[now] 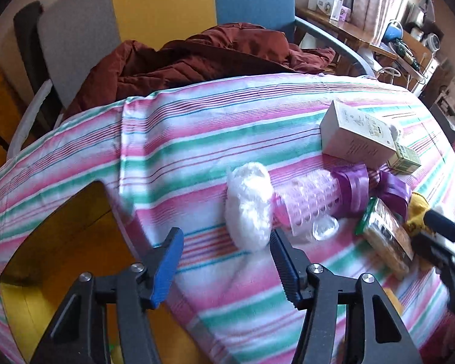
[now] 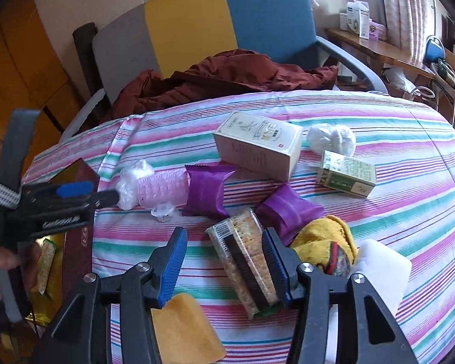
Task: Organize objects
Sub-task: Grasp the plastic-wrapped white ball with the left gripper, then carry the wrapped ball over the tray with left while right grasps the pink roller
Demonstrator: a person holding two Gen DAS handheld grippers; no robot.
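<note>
My left gripper [image 1: 226, 245] is partly open and holds nothing; the white bag [image 1: 248, 200] lies just past its tips, low in the middle of the left view, touching the pink roller [image 1: 306, 200]. If I close now, only the right pad catches the soft plastic, so it slips or drags the roller along. My right gripper [image 2: 226, 244] is also partly open around the snack pack [image 2: 245, 257], pads seemingly not pressing; a tilted squeeze may push it onto the yellow cloth [image 2: 321, 239].
</note>
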